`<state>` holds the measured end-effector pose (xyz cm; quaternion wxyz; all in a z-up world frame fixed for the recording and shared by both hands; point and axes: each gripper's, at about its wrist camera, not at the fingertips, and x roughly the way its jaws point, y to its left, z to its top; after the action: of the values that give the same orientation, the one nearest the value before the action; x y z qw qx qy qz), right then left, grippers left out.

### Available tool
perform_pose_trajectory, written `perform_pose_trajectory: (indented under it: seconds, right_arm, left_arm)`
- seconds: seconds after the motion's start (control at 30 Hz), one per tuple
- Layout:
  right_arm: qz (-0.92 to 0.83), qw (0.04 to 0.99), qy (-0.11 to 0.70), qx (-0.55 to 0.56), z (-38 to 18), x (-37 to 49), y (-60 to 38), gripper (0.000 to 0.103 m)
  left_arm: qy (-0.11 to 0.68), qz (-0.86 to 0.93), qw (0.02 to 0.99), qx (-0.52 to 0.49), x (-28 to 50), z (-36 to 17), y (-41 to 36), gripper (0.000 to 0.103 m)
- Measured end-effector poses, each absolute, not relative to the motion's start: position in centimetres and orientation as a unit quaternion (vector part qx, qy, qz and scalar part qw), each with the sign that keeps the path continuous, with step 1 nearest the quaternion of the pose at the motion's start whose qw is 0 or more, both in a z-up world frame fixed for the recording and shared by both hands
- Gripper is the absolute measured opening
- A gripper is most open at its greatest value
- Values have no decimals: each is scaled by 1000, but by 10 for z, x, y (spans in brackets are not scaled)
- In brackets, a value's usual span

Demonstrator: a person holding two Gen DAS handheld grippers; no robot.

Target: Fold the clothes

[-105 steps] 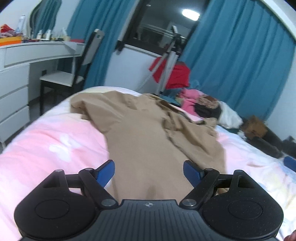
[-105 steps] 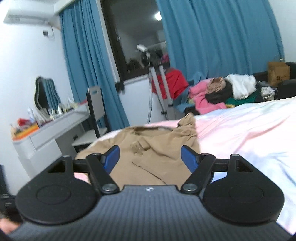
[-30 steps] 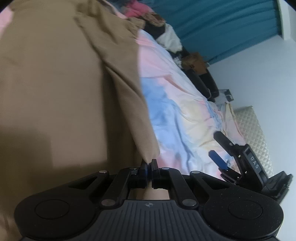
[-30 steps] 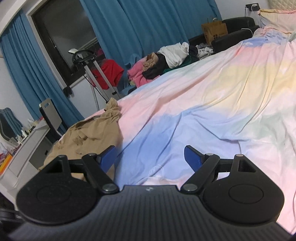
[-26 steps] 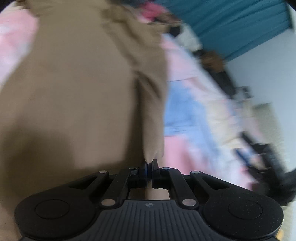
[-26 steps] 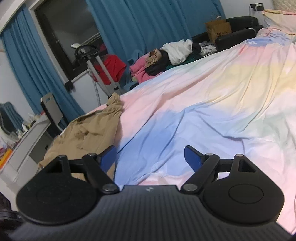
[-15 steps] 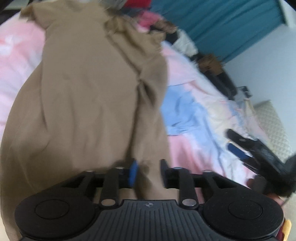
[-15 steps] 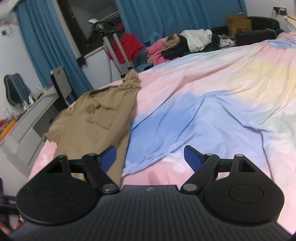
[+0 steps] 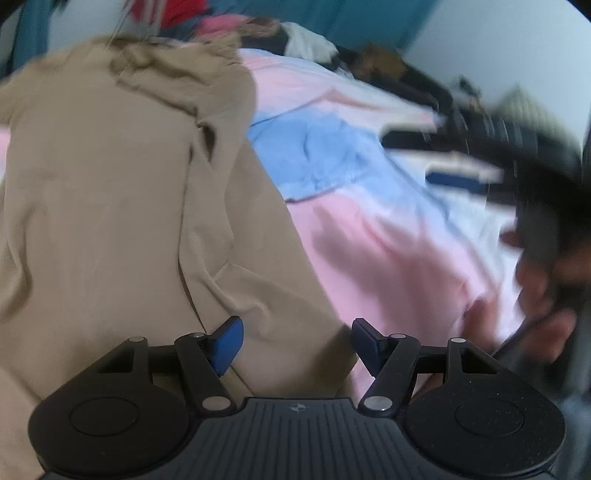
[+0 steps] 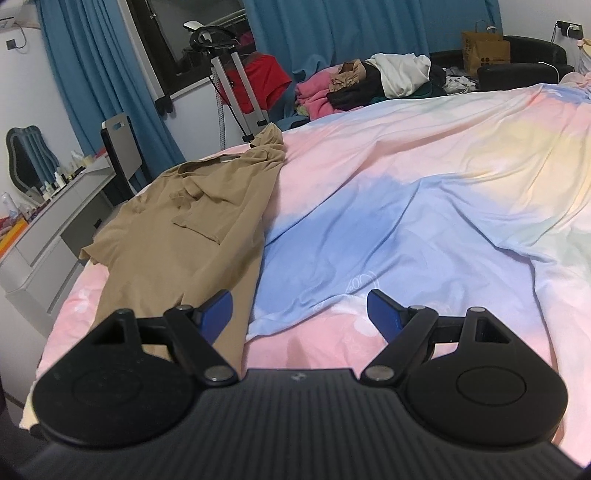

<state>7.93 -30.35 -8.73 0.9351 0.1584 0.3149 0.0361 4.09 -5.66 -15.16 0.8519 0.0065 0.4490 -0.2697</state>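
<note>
shirt [image 10: 192, 236] lies long and flat on the bed [image 10: 406, 206]. left hand-held gripper [image 9: 295, 338] is opening over its hem, holding nothing; right hand-held gripper [image 10: 299, 310] is wide and empty. grab both bottom corners before folding.

Each hand-held gripper [image 10: 297, 312] is matte black with ribbed body, round side discs, silver pivot screws and blue finger pads [image 9: 229, 341]

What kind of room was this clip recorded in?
Most likely a lived-in bedroom: a bed with a pastel duvet, a dressing table with a mirror, and blue curtains behind a heap of clothes.
</note>
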Motion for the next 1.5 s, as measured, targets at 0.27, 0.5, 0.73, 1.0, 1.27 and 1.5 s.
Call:
perform_pose_trajectory:
  seconds: [0.27,0.5,0.73,1.0,1.27,1.5]
  right_arm:
    - [28,933,322,157,-90,80,-303,81]
    - [30,933,324,152,-91,78,-301,81]
    - [53,930,326,159,-90,74,-295,81]
    - [59,931,320,164,-88,72,-295,81]
    - [56,929,324,170,-89,74,-297,81]
    - [65,930,319,169,-88,72,-294,81]
  left_arm:
    - [421,-281,862,-8,25,-141,-43,2]
    - [404,-274,865,-119,15,-112,6,0]
    - [394,-305,867,-7,6,-119,-38,20]
    - [381,-291,866,140,-3,-147,-93,57]
    - [380,-281,881,22,3,-138,-58,7]
    - [412,-227,870,-145,-3,-112,7,4]
